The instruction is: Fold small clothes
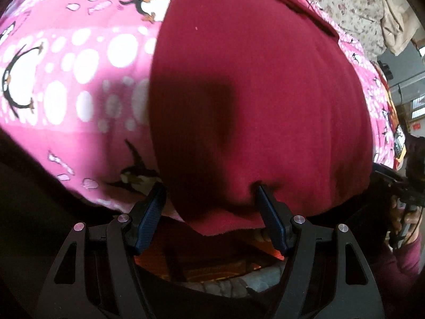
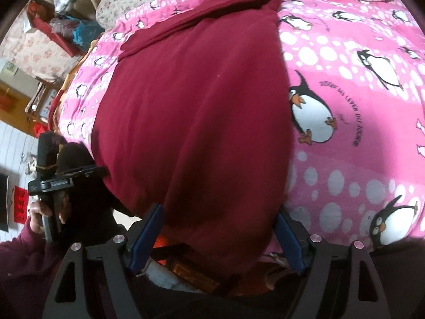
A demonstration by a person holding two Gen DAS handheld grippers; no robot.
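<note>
A dark red garment (image 1: 252, 93) lies flat on a pink penguin blanket (image 1: 66, 79), and its near hem hangs over the bed's front edge. My left gripper (image 1: 209, 194) stands open at that hem. Its left finger is beside the cloth's corner and its right fingertip (image 1: 261, 194) pokes into the fabric. In the right wrist view the same garment (image 2: 199, 106) fills the middle. My right gripper (image 2: 217, 214) straddles the near edge with its jaws wide, cloth between them but not pinched. Each gripper also shows at the rim of the other's view, held by a hand.
A floral sheet (image 1: 345, 2) covers the far end of the bed. A red box of bags (image 2: 61, 32) and shelves stand beside the bed on the left. The blanket (image 2: 358, 106) stretches bare to the garment's right. A maroon sleeve (image 1: 398, 265) is nearby.
</note>
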